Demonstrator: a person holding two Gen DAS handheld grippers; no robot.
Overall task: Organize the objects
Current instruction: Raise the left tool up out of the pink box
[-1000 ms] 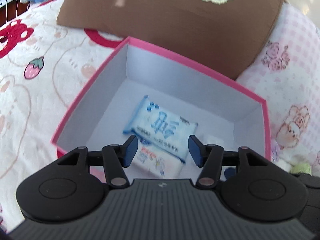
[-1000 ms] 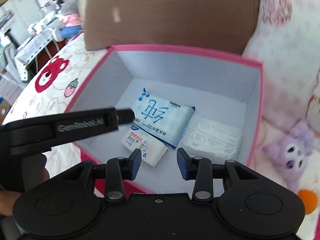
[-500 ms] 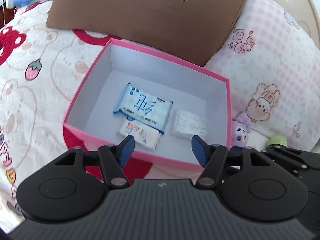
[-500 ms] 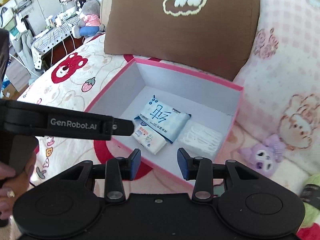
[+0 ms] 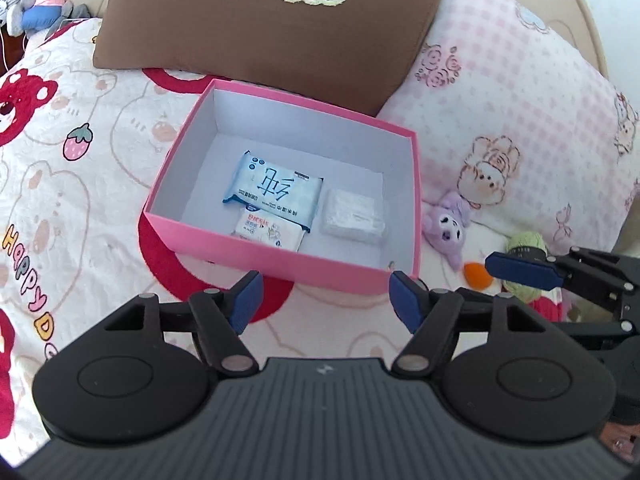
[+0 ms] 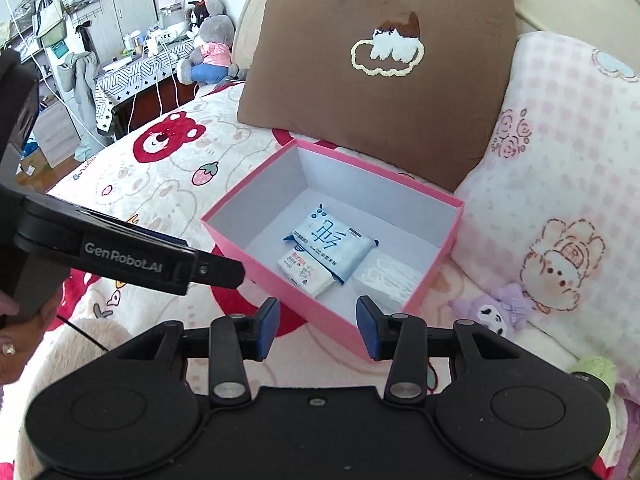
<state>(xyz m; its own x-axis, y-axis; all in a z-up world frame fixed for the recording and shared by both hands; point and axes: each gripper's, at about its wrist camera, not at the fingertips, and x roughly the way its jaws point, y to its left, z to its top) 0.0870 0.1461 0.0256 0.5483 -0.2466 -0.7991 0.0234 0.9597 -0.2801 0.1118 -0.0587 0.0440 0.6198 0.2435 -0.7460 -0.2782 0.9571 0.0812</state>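
Note:
A pink box [image 5: 276, 258] [image 6: 304, 300] with a white inside sits on the bed. In it lie a blue tissue pack [image 5: 274, 192] [image 6: 330, 244], a small white pack with red print [image 5: 268, 232] [image 6: 306, 270] and a clear-wrapped white pack [image 5: 352, 216] [image 6: 390, 278]. My left gripper [image 5: 324, 300] hovers above the box's near wall, its jaws opening with nothing between them. My right gripper [image 6: 317, 328] hangs over the box's near corner, its jaws opening and empty too. Beside the box, right of it, lie a purple plush toy [image 5: 448, 228] [image 6: 500, 308], an orange ball [image 5: 478, 274] and a green thing [image 5: 526, 242] [image 6: 596, 370].
A brown cushion [image 5: 272, 20] [image 6: 380, 80] stands behind the box, a pink checked pillow [image 5: 508, 120] [image 6: 560, 184] to its right. The bear-print bedspread [image 5: 60, 184] stretches left. A hand [image 6: 12, 320] holds the left gripper's body at the left edge. A desk [image 6: 132, 68] stands past the bed.
Both grippers have drawn back and up from inside the box, which now looks smaller and shows whole. The left jaws have spread wider. The packs stay in the box.

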